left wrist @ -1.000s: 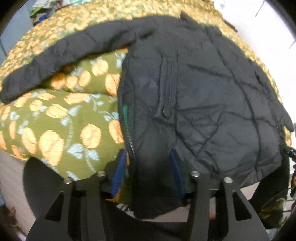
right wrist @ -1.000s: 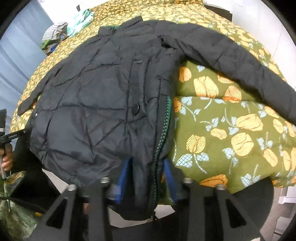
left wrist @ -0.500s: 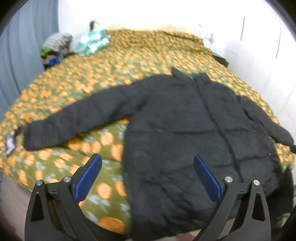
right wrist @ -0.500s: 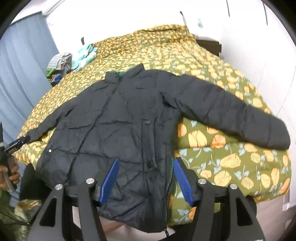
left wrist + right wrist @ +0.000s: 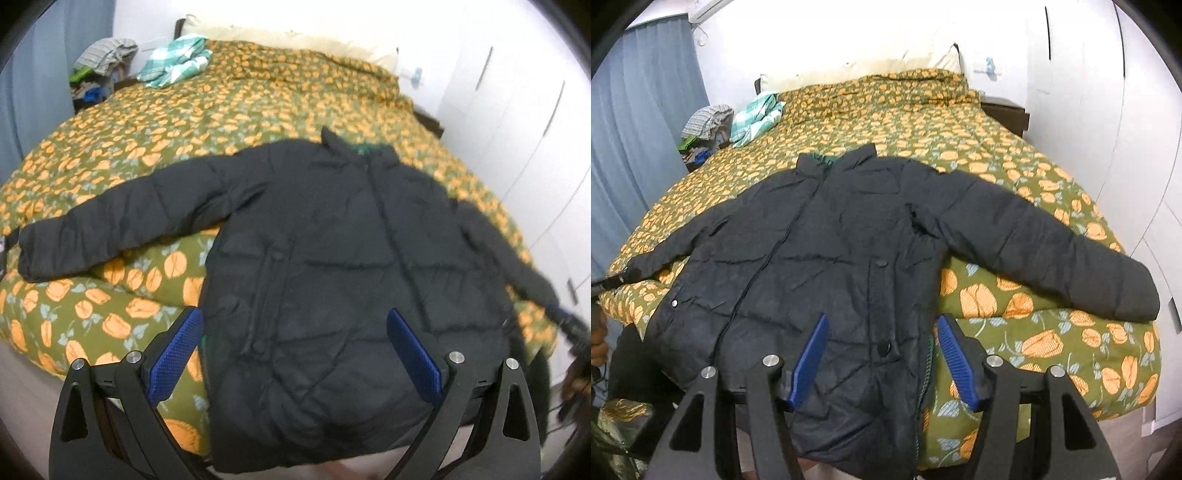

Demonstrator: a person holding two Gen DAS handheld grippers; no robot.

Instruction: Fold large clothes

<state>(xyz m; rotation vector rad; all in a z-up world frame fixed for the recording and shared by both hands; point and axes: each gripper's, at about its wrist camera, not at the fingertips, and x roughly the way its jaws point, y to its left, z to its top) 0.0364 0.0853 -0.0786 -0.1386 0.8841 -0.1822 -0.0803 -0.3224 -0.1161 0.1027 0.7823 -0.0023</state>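
Note:
A black quilted jacket point(image 5: 332, 258) lies front up on the orange-flowered bedcover point(image 5: 258, 92), collar towards the pillows and hem hanging over the near edge. Its sleeves spread out to both sides: one point(image 5: 122, 225) in the left wrist view, the other point(image 5: 1034, 251) in the right wrist view. My left gripper point(image 5: 291, 314) hovers above the hem, wide open and holding nothing. My right gripper point(image 5: 882, 318) hovers over the jacket point(image 5: 831, 258) near its zip edge. Its jaws are opening and its pads are clear of the cloth.
A teal checked cloth point(image 5: 757, 118) and a heap of clothes point(image 5: 705, 125) lie at the bed's far left. A blue curtain point(image 5: 639, 129) hangs on the left and white wardrobe doors point(image 5: 1108, 110) stand on the right. A hand point(image 5: 598, 343) shows at the left edge.
Both grippers let go of the jacket's hem, opened, rose and tilted upward, so the whole jacket and bed came into view. The jacket stayed spread on the bed.

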